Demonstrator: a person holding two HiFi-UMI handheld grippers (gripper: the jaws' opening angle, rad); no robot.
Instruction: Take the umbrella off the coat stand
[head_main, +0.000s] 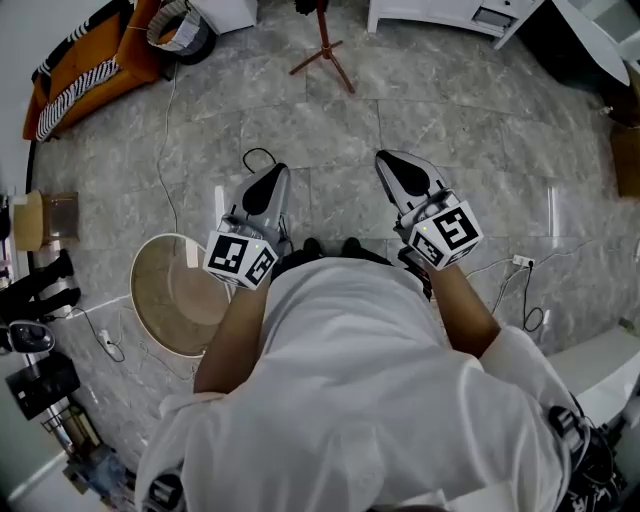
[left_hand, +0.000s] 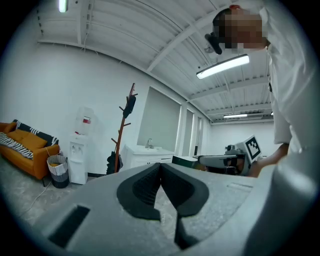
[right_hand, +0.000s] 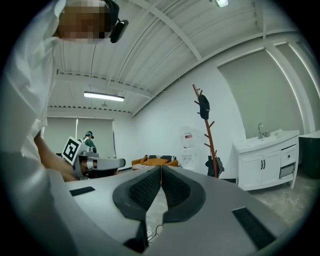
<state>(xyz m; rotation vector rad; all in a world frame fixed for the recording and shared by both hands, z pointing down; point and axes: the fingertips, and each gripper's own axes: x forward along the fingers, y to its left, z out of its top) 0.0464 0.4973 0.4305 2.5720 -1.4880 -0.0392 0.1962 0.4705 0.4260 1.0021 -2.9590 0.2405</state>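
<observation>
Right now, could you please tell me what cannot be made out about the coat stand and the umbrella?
Head view: the coat stand is cut off by the top edge; only its feet and lower pole show.
Left gripper view: an upper dark item and a lower dark item at the stand are too small to tell which is the umbrella.
Right gripper view: how either is hooked is too small to see.

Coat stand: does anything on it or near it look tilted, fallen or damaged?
Nothing stands out. The coat stand stands on its feet, about upright. What is probably the folded umbrella hangs near its top; a dark bundle sits at its base, too small to identify. No damage shows.
</observation>
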